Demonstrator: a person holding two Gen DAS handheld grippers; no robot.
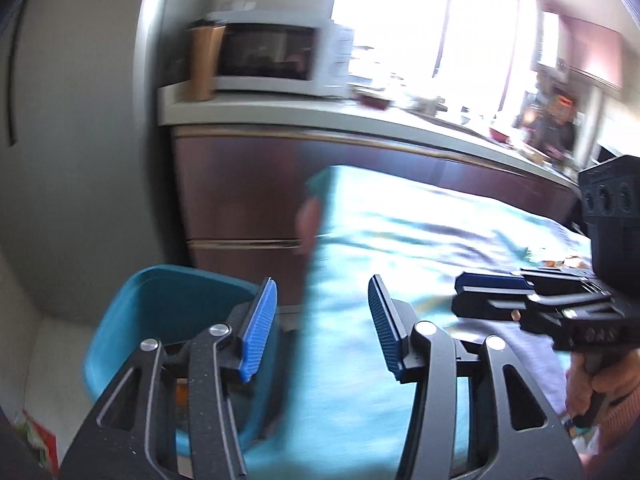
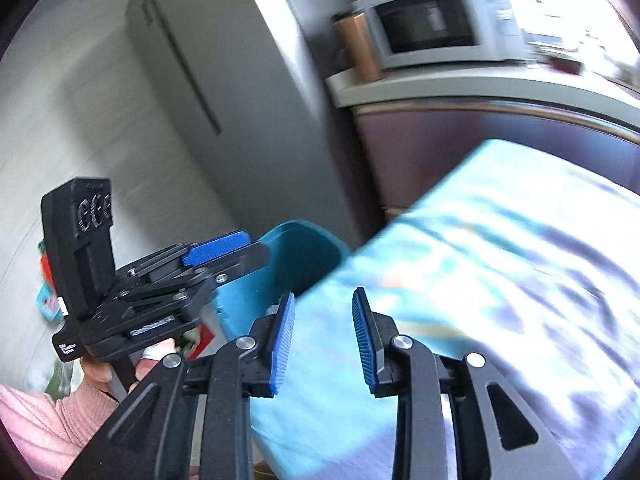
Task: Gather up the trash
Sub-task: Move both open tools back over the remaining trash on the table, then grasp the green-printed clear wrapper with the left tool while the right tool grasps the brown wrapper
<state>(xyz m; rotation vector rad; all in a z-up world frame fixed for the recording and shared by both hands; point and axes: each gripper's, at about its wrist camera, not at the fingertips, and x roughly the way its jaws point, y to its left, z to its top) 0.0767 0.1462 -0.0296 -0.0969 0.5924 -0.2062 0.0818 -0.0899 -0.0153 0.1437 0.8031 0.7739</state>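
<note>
Left wrist view: left claw (image 1: 322,320) apart, empty; right claw (image 1: 486,292) parted, empty; teal bin (image 1: 168,312) left of the table (image 1: 420,240).

Daylight blows out the window (image 1: 420,20) behind the counter; motion blur smears everything, and fisheye bends the edges.
</note>
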